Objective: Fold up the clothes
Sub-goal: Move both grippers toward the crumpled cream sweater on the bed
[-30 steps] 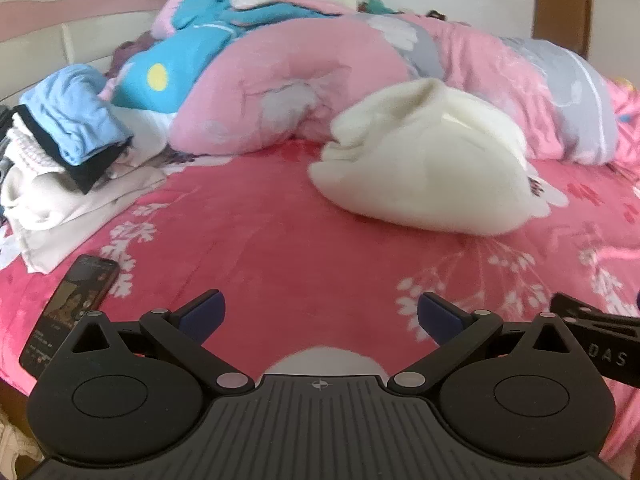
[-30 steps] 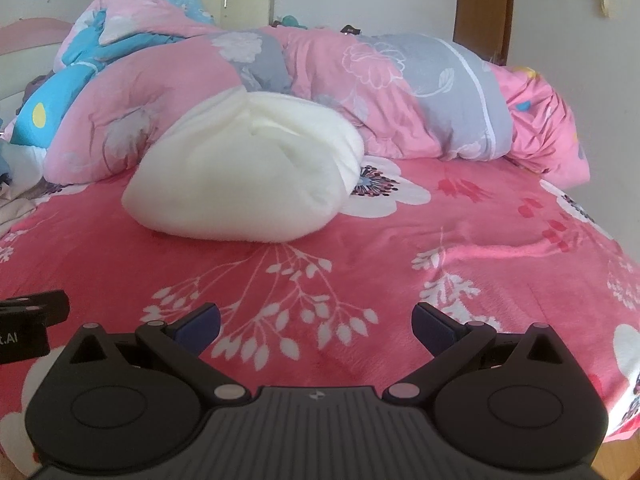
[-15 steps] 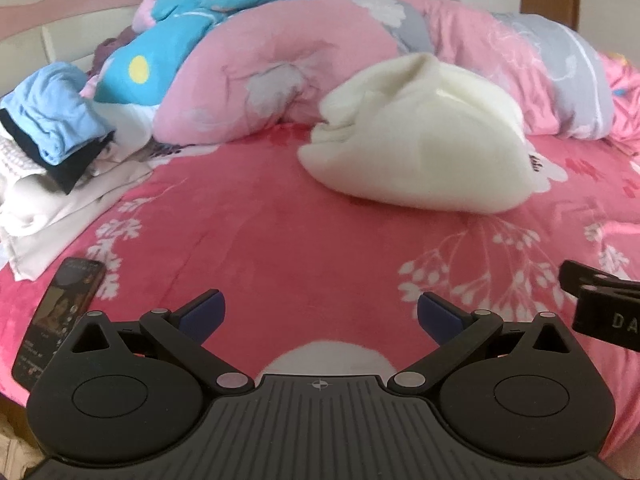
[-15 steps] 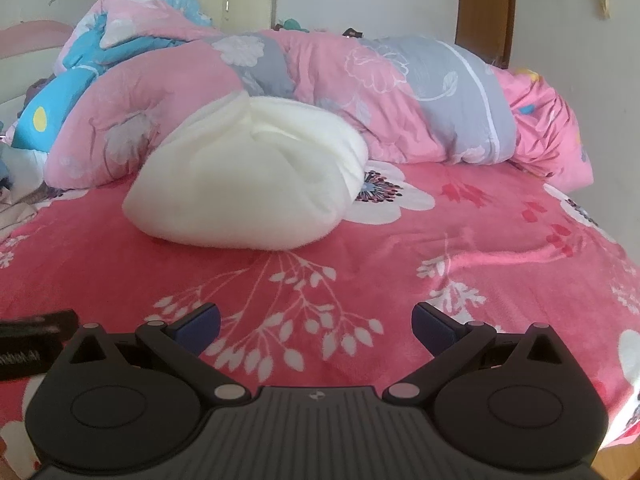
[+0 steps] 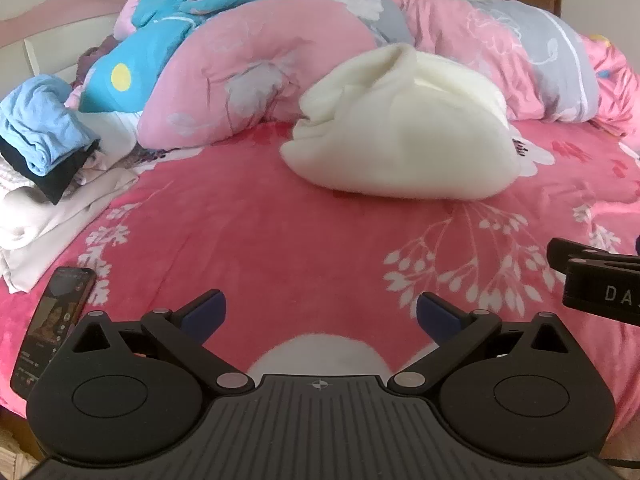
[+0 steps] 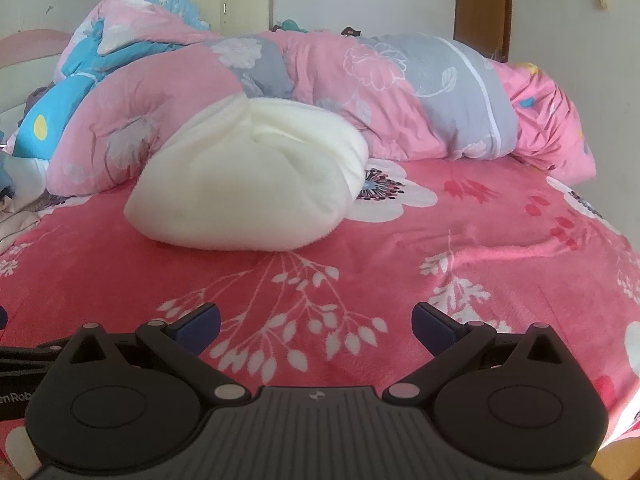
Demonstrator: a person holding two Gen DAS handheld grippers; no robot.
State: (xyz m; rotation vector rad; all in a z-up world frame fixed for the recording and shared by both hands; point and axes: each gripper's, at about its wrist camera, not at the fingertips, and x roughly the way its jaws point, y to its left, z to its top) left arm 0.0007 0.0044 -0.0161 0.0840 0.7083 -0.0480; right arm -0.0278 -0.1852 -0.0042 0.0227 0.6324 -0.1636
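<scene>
A cream fleece garment (image 5: 404, 136) lies in a rounded heap on the red flowered bedspread (image 5: 280, 232); the right wrist view shows the same garment (image 6: 248, 188) straight ahead. My left gripper (image 5: 320, 314) is open above the near edge of the bed, well short of the garment, with nothing between its blue-tipped fingers. The right gripper (image 6: 316, 322) is open too, empty, and also apart from the garment. Part of the right tool (image 5: 600, 284) shows at the right edge of the left wrist view.
A stack of clothes (image 5: 44, 160), blue and black on top of white, sits at the left. A phone (image 5: 52, 328) lies on the bed near the left corner. A rolled pink, grey and blue quilt (image 6: 360, 92) runs along the back. A wall (image 6: 600, 60) stands at the right.
Both grippers have drifted a little towards the cream garment, which looks slightly larger now. Both stay open and empty. The garment has not moved.
</scene>
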